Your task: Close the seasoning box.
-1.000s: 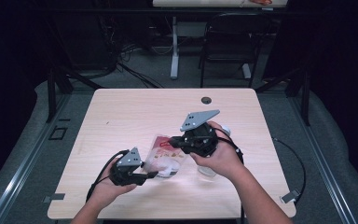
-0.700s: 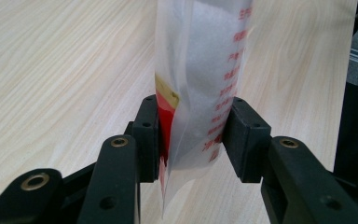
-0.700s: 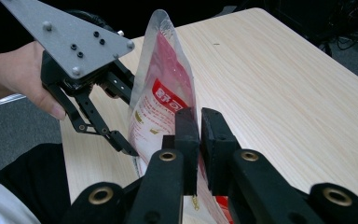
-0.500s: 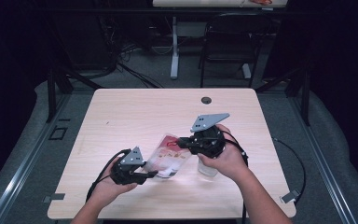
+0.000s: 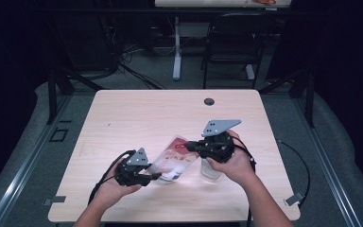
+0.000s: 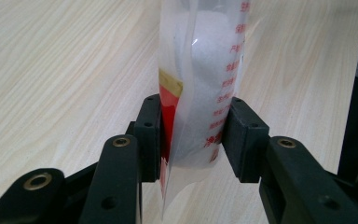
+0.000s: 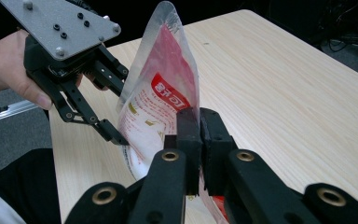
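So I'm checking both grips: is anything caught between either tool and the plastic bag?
Nothing visible. The left tool clamps the bag directly, and the right tool pinches its edge.

pouch (image 5: 176,159): clear plastic, red print, white powder inside
state: sealed, bulging
pose: tilted, off the table (image 5: 137,113)
place: lower end between left fingers (image 6: 150,135), top edge pinched between right fingers (image 7: 189,135)

From above our own edge of the worktop (image 5: 137,113) we look forward and down, taking in its whole top. The camera riding the left tool (image 6: 193,133) sits very close, looking along its pads at the pouch (image 6: 200,70). The right tool (image 7: 199,140) camera looks back across; all share that pouch.
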`<state>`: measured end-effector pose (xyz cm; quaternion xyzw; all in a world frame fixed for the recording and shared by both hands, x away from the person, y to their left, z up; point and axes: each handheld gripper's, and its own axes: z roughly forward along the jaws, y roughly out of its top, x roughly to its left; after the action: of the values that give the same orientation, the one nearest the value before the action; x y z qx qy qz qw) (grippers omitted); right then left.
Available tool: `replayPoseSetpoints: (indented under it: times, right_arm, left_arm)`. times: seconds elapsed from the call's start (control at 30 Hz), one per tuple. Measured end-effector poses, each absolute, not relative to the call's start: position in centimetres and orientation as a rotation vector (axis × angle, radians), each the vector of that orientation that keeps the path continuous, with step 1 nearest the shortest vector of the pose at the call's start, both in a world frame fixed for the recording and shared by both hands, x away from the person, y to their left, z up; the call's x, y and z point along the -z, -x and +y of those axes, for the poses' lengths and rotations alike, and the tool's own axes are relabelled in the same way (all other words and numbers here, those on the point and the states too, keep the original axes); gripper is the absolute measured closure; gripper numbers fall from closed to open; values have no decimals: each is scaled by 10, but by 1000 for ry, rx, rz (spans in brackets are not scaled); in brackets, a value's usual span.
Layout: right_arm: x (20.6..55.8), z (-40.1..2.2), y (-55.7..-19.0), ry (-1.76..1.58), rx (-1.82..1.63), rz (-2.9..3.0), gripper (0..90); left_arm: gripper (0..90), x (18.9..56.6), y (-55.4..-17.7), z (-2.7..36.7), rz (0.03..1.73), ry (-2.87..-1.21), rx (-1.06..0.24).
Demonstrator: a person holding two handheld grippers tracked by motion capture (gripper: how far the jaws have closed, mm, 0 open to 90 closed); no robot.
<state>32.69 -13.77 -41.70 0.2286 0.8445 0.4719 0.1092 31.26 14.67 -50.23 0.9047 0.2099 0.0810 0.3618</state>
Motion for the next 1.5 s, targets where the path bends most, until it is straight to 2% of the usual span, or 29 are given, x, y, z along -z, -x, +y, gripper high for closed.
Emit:
replayPoseSetpoints:
  times: [0.73, 1.5]
  right_arm:
    - [431, -152, -326, -732, -1410, 2436, 855]
    - [441, -162, -328, -800, -1450, 2407, 844]
  left_arm:
    - [623, 493, -312, 142, 527, -2384, -227]
    - [638, 478, -314, 148, 537, -2359, -215]
